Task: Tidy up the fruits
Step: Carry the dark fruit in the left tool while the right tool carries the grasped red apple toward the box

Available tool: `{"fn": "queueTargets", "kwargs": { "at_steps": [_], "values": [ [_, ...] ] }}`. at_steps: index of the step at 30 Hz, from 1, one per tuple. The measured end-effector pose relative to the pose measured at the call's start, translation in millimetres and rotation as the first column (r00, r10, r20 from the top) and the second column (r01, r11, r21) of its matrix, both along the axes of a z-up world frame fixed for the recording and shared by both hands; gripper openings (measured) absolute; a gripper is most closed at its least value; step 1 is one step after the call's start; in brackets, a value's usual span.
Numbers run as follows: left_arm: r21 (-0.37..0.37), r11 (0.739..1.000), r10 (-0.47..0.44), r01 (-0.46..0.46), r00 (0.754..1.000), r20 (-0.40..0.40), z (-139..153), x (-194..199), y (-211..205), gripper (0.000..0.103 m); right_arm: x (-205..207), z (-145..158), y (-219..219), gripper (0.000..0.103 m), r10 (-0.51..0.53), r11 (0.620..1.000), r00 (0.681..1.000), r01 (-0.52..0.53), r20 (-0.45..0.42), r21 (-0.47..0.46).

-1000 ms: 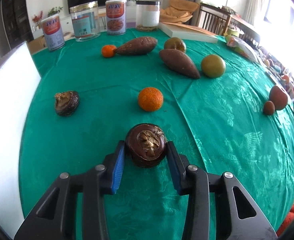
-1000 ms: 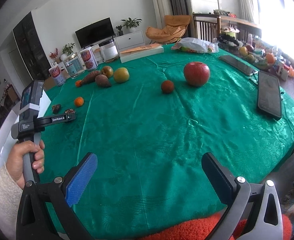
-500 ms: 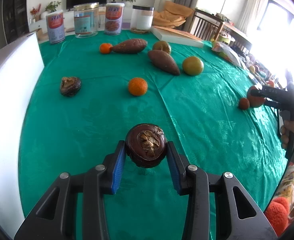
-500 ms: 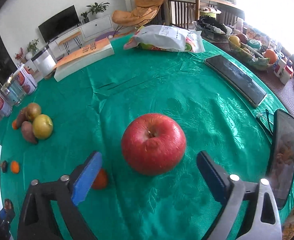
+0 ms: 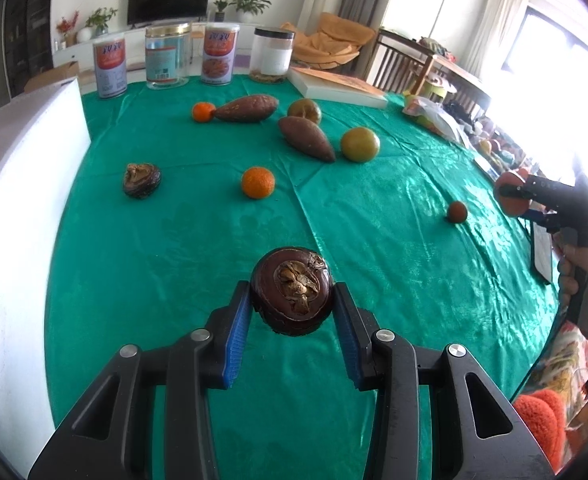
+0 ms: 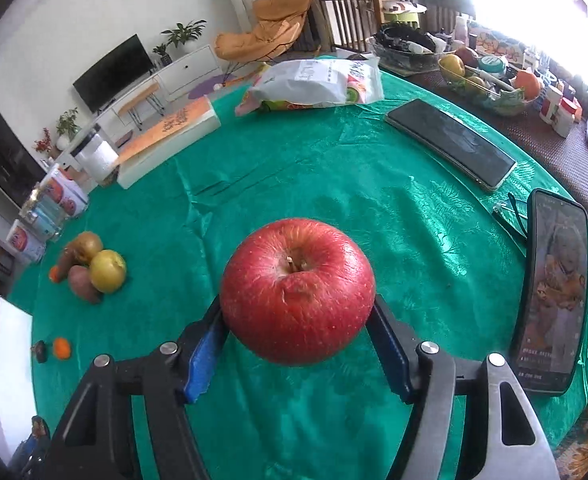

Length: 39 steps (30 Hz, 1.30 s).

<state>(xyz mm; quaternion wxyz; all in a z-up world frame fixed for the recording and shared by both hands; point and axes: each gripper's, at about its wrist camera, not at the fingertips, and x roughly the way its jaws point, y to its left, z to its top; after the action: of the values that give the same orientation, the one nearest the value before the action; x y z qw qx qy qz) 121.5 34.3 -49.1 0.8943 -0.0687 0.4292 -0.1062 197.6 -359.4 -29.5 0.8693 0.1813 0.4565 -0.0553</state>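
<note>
**A:** Our left hand-held gripper (image 5: 294, 312) is clamped on the dark brown fruit (image 5: 291, 294), low in the centre of its view, and the fruit looks clear of the green surface (image 5: 374, 240). It is round and only pinched at the sides, so we think a jolt could roll it out of the pads.

**B:** Agreed. Our right hand-held gripper (image 6: 296, 344) has just been closing, with the red apple (image 6: 297, 290) between its jaws at the centre of that frame. The pads appear to meet the apple's flanks, low down and towards the near side, so if we lift quickly the heavy apple could tip forward and drop.

**A:** And a dropped apple might roll towards the two phones (image 6: 450, 144) at the right of the frame.

**B:** The small orange (image 5: 257, 182) and sweet potatoes (image 5: 306, 138) lie well apart from both grips, so we risk no knocks there yet.
</note>
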Motion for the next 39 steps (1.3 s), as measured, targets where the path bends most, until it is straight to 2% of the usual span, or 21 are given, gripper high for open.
{"fn": "queueTargets", "kwargs": {
  "at_steps": [3,7,9,12,16,20,22,27,29,31,33,36,39],
  "values": [
    [-0.002,1.0,-0.015,0.015,1.0,0.01,7.3,-9.7,-2.4,0.041,-20.9,11.3,44.9,0.068,0.133,0.988,0.991,-0.134,0.018,0.073],
    [-0.013,1.0,-0.027,0.027,1.0,0.004,15.2,-22.7,-1.3,0.041,-49.2,-4.9,121.5,0.068,0.311,0.937,0.95,-0.309,0.013,0.162],
    [-0.008,1.0,-0.025,0.025,1.0,0.007,20.1,-30.1,2.0,0.041,-59.2,-19.3,154.5,0.068,0.364,0.915,0.931,-0.36,0.008,0.181],
    [0.008,1.0,-0.016,0.016,1.0,0.008,23.8,-41.0,9.3,0.041,-69.9,-34.8,188.3,0.068,0.407,0.902,0.914,-0.401,0.0,0.159],
    [0.012,1.0,0.005,-0.005,1.0,-0.001,22.4,-53.6,22.8,0.041,-82.8,-43.2,204.6,0.068,0.43,0.89,0.903,-0.425,0.012,0.167],
    [0.009,1.0,0.026,-0.026,1.0,-0.004,18.8,-58.7,32.3,0.041,-88.3,-47.9,204.6,0.068,0.439,0.869,0.898,-0.433,0.032,0.24],
    [0.002,0.999,0.035,-0.035,0.999,-0.009,17.9,-59.3,35.4,0.041,-90.0,-48.0,205.2,0.068,0.437,0.87,0.899,-0.43,0.028,0.241],
    [-0.008,0.999,0.044,-0.044,0.999,0.029,34.2,-70.4,43.4,0.041,-96.1,-31.7,213.8,0.068,0.457,0.862,0.888,-0.455,0.044,0.223],
    [-0.04,0.998,0.046,-0.044,0.998,0.038,46.9,-80.4,51.6,0.041,-99.6,-19.9,223.8,0.068,0.48,0.848,0.875,-0.482,0.064,0.219],
    [-0.103,0.994,0.045,-0.04,0.998,0.045,65.6,-92.3,66.7,0.041,-101.6,-5.4,240.1,0.068,0.513,0.824,0.854,-0.519,0.089,0.227],
    [-0.129,0.99,0.063,-0.052,0.995,0.08,89.9,-108.6,86.4,0.041,-104.2,12.9,262.4,0.068,0.556,0.79,0.822,-0.569,0.124,0.229],
    [-0.103,0.987,0.139,-0.125,0.98,0.144,120.3,-131.6,123.4,0.041,-108.6,38.3,306.1,0.068,0.627,0.721,0.758,-0.652,0.18,0.236],
    [-0.076,0.966,0.257,-0.247,0.953,0.158,127.1,-148.6,168.6,0.041,-115.2,55.9,359.7,0.068,0.701,0.633,0.678,-0.735,0.221,0.245]
  ]
}}
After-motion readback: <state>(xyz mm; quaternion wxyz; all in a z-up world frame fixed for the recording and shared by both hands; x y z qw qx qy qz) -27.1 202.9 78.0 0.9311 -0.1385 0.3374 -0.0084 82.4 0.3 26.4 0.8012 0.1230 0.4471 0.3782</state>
